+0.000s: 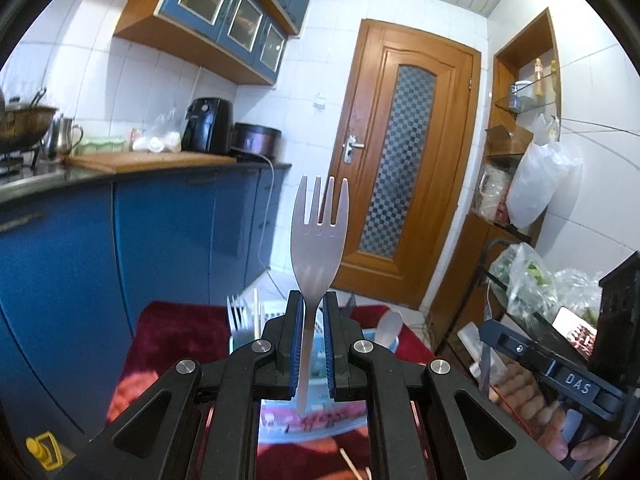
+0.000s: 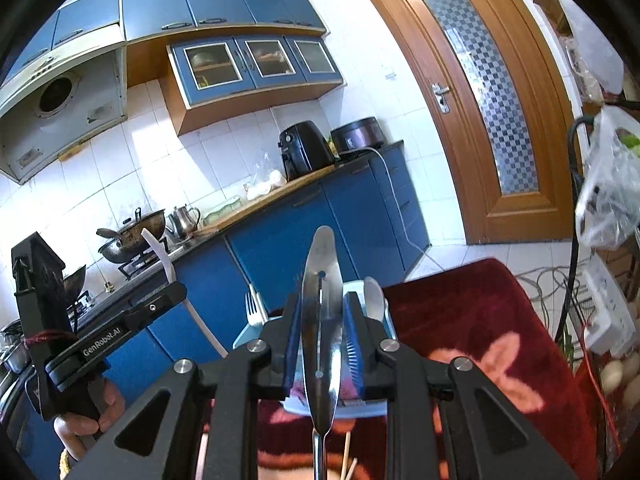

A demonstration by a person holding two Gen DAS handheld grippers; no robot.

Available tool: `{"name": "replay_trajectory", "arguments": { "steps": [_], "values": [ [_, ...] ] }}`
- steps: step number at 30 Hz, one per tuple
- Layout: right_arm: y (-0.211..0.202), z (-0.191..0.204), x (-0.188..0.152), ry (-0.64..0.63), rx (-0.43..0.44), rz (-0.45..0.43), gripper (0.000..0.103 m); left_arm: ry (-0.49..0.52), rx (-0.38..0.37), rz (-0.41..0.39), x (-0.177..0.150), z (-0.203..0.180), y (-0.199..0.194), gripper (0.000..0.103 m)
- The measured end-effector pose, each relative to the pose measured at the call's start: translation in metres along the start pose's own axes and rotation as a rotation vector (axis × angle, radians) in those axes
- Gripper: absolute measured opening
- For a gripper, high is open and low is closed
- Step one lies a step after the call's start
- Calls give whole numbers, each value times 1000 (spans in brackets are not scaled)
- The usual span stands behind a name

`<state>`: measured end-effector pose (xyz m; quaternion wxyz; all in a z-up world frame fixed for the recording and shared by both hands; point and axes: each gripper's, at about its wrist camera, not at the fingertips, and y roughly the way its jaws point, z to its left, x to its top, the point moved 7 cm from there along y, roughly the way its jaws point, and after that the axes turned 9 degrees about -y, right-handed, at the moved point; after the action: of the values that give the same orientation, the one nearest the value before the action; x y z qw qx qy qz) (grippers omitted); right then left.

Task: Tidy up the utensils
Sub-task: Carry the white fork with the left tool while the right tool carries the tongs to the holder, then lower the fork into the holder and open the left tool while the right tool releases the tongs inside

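My left gripper is shut on a grey fork, tines up, held above a light blue utensil holder on a red cloth. My right gripper is shut on a shiny steel spoon, bowl up and seen edge-on, above the same holder. A fork and a spoon stand in the holder. The right gripper also shows in the left wrist view at lower right; the left one shows in the right wrist view at lower left.
The red flowered cloth covers the table. Wooden chopsticks lie on it near me. Blue cabinets and a counter with an air fryer stand left. A wooden door is ahead. Bags and a shelf stand right.
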<state>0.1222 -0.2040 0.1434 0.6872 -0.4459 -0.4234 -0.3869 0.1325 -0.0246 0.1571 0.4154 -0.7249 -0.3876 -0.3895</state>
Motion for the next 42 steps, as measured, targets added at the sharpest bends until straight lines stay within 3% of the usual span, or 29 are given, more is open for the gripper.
{"name": "replay_trajectory", "arguments": {
  "steps": [10, 23, 32, 42],
  "values": [
    [30, -5, 32, -61, -49, -63, 23, 20, 32, -23, 10, 1, 32, 9],
    [89, -15, 52, -90, -93, -145, 23, -6, 42, 10, -1, 21, 74, 9],
    [111, -21, 48, -147, -141, -191, 23, -22, 37, 30, -12, 28, 90, 9],
    [119, -24, 22, -165, -121, -145, 24, -19, 34, 80, -29, 29, 106, 10]
  ]
}}
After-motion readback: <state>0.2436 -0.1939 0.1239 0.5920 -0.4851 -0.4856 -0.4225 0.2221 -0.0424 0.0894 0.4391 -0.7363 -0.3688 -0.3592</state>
